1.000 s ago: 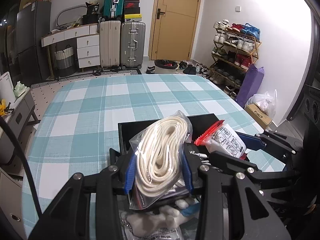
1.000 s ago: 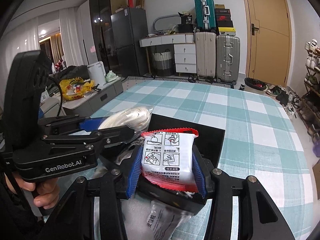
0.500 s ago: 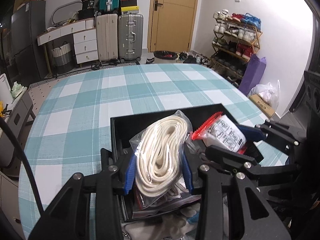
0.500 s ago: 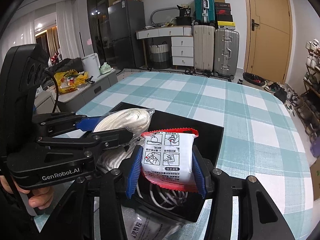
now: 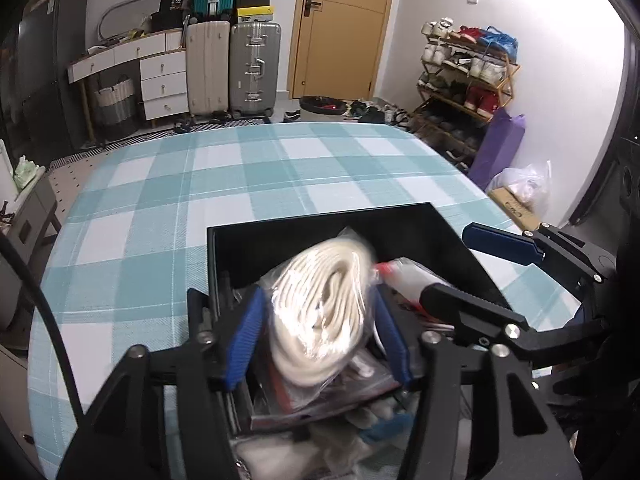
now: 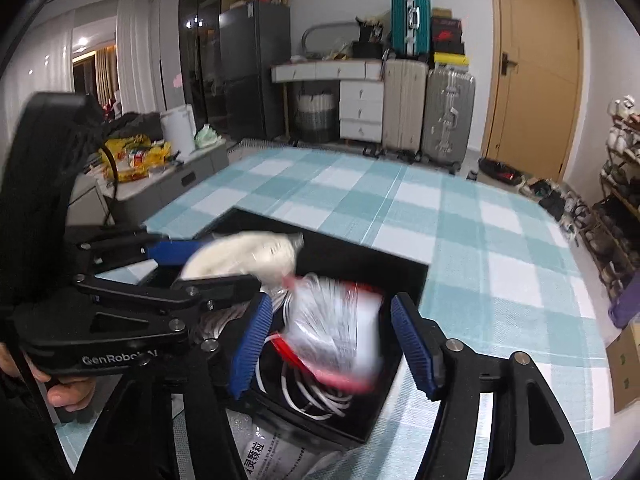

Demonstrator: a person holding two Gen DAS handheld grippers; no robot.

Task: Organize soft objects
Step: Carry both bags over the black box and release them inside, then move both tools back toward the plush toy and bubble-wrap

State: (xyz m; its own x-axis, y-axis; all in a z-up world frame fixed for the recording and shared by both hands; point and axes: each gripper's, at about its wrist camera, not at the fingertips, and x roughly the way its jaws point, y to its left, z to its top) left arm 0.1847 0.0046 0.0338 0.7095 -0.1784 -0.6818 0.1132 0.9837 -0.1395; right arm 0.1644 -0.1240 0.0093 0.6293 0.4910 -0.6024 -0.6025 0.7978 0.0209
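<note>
Since a second ago both grips have let go. The left gripper (image 5: 320, 336) has its jaws opening, the clear bag of coiled white rope (image 5: 324, 304) loose between them over the black open box (image 5: 320, 224). The right gripper (image 6: 332, 344) jaws are opening too; the blurred red-edged white packet (image 6: 340, 336) drops into that box on the teal-checked counter (image 6: 440, 208).
</note>
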